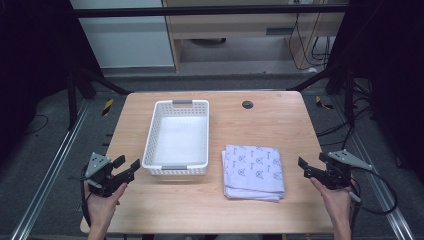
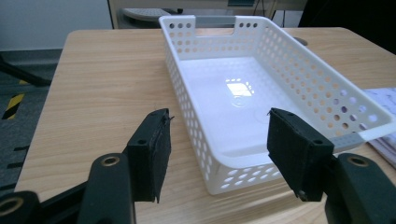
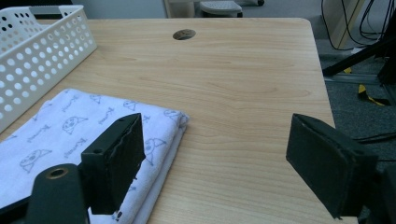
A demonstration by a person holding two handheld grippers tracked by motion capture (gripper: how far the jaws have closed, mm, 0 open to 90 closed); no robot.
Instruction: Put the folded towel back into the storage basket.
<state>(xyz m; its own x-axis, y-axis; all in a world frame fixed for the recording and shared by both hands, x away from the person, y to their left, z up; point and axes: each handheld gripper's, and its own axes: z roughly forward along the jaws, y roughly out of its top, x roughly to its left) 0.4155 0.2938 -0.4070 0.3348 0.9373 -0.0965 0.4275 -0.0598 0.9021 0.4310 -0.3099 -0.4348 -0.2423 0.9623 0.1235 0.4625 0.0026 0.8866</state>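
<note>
Left tool [image 1: 127,167] wide, empty, near white basket [image 1: 177,137]. Right tool [image 1: 311,167] wide, empty, beside folded cloth [image 1: 254,171] on surface [image 1: 270,120].

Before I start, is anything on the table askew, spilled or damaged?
Nothing stands out. The white basket sits upright and empty on the table, the folded cloth lies flat beside it, apart from it. The left gripper and right gripper are both open, holding nothing.
</note>
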